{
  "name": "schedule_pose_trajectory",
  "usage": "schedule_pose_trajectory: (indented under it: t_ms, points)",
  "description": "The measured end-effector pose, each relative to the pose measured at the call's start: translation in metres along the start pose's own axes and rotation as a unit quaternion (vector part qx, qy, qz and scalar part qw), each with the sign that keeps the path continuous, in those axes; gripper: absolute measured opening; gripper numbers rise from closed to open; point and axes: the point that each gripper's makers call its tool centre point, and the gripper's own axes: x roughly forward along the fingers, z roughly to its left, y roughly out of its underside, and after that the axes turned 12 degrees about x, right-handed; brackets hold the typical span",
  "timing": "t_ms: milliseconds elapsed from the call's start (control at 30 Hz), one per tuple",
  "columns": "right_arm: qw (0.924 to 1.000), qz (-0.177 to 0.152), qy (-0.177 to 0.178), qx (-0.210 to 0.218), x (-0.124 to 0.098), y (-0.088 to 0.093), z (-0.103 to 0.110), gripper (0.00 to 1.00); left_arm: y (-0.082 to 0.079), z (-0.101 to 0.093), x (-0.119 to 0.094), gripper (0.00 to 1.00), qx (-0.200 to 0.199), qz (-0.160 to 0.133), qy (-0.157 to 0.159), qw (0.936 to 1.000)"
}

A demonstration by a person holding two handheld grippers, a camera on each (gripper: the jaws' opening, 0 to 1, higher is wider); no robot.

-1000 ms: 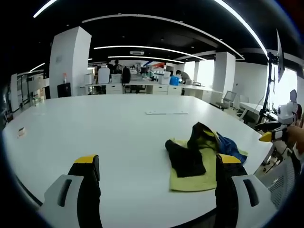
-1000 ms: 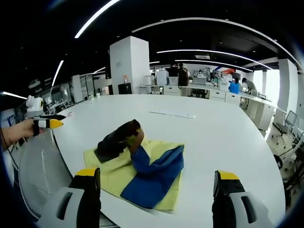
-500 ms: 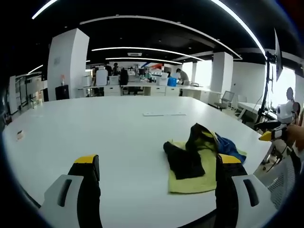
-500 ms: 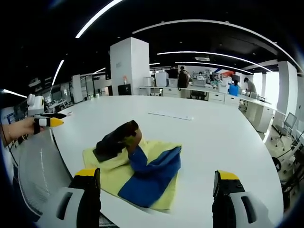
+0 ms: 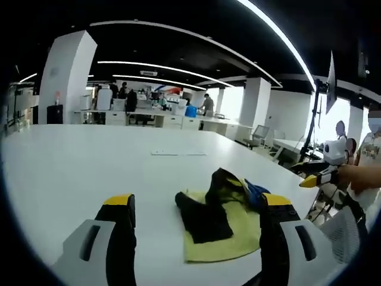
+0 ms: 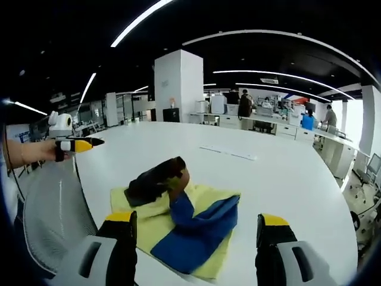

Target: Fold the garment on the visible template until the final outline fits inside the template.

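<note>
- Both views have shifted a little since a second ago, so the hands have drifted; the garment lies just where it did, in the same crumpled heap.
- The left gripper hangs in front of the garment, jaws wide apart and holding nothing. It also shows in the right gripper view, well off to the garment's left, held in a hand; there its yellow-tipped jaws look close together, so I go by its own view.
- The right gripper is likewise spread and empty, just short of the garment. From the other side it shows at the garment's far right.
- The garment sits on the white table, near the edge closest to the person.
- I see no template outline around it; the yellow part may be the garment itself or a sheet under it, I cannot tell.
- Progress, to my eye: nothing folded yet. All the flattening and folding is left.
- Soft, matte cloth: a flat yellow layer, a blue panel draped across it, a dark bundle bunched on top. The table is smooth and slightly glossy.
</note>
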Motion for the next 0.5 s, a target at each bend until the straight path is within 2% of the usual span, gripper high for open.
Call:
schedule_pose_trajectory:
  t_ms: [200,233,267,300,400,500]
  points:
    - [0.9997,0.008,-0.017,-0.014,0.017,0.001,0.008,0.71,0.000,-0.008,0.023,0.71,0.006,-0.005,0.038,0.9992]
    - [0.9994,0.020,-0.027,-0.011,0.021,0.005,0.012,0.71,0.001,-0.009,0.026,0.68,0.003,-0.004,0.043,0.9991]
    - [0.9987,0.034,-0.038,-0.002,0.026,0.011,0.016,0.72,0.002,-0.010,0.030,0.67,-0.016,0.000,0.047,0.9987]
    - [0.9985,0.035,-0.042,-0.006,0.030,0.012,0.018,0.72,0.002,-0.009,0.034,0.66,-0.024,-0.003,0.051,0.9984]
    - [0.9981,0.037,-0.048,-0.005,0.039,0.011,0.022,0.68,-0.002,-0.007,0.043,0.65,-0.017,-0.011,0.051,0.9985]
    - [0.9980,0.034,-0.053,0.000,0.047,0.009,0.024,0.69,-0.003,-0.010,0.051,0.62,-0.007,-0.007,0.060,0.9982]
